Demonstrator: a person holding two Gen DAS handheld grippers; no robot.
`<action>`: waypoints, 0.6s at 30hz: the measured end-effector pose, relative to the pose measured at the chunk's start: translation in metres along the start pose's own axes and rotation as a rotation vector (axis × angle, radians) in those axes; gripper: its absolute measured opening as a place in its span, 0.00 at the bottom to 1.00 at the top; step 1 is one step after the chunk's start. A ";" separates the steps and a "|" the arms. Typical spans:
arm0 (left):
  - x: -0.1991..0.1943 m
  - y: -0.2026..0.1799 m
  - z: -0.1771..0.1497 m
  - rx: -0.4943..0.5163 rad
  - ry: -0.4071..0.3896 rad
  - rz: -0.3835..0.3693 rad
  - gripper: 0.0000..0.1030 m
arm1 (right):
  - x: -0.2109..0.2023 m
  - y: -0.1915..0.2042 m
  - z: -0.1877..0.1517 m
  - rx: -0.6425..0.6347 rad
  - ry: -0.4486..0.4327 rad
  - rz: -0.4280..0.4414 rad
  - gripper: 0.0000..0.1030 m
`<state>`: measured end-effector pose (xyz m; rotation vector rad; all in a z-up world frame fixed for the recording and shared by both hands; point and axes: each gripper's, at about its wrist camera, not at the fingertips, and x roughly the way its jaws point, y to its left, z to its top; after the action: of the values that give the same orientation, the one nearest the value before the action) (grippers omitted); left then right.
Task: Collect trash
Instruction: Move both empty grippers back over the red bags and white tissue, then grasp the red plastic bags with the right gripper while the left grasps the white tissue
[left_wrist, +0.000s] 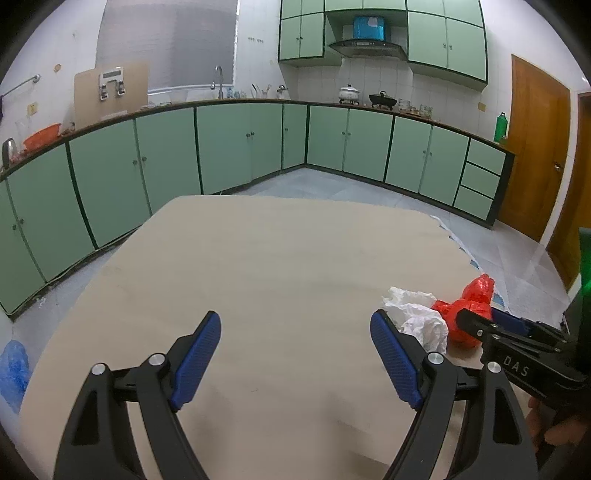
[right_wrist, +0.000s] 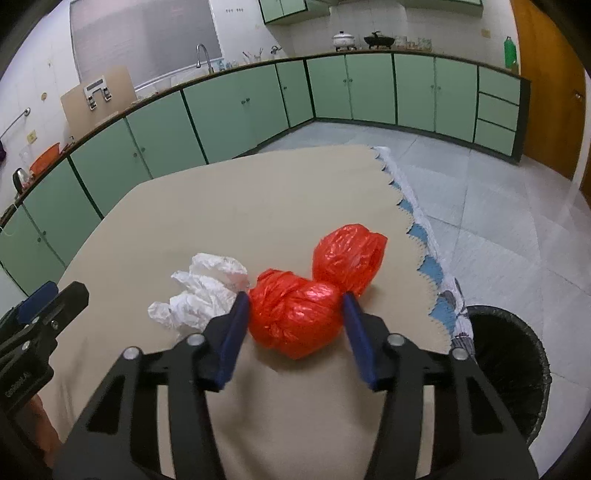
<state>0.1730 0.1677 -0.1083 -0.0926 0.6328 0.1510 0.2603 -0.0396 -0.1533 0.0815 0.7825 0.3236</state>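
The nearer red plastic bag (right_wrist: 295, 317) sits right between the fingers of my right gripper (right_wrist: 295, 299); the blue pads flank it on both sides, spread about as wide as the bag, and I cannot tell whether they press it. A second red bag (right_wrist: 349, 256) lies just beyond, touching the first, ahead and to the right. A crumpled white plastic bag (right_wrist: 201, 295) lies just left of my right gripper, touching the near red bag. My left gripper (left_wrist: 295, 354) hovers spread wide over the bare beige bench (left_wrist: 277, 258), with the white bag just right of its right finger. A black-lined trash bin (right_wrist: 517, 362) stands on the floor, right of my right gripper, beside the bench edge.
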 end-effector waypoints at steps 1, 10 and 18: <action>0.000 -0.001 0.000 0.002 0.000 -0.003 0.79 | -0.001 -0.001 0.000 0.002 -0.001 0.007 0.42; 0.002 -0.020 -0.002 0.026 0.008 -0.039 0.79 | -0.023 -0.007 -0.001 -0.023 -0.043 0.030 0.29; 0.012 -0.051 -0.001 0.047 0.035 -0.101 0.79 | -0.044 -0.031 0.004 -0.003 -0.080 0.021 0.29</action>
<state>0.1907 0.1185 -0.1140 -0.0819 0.6653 0.0373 0.2420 -0.0826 -0.1266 0.0996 0.7029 0.3392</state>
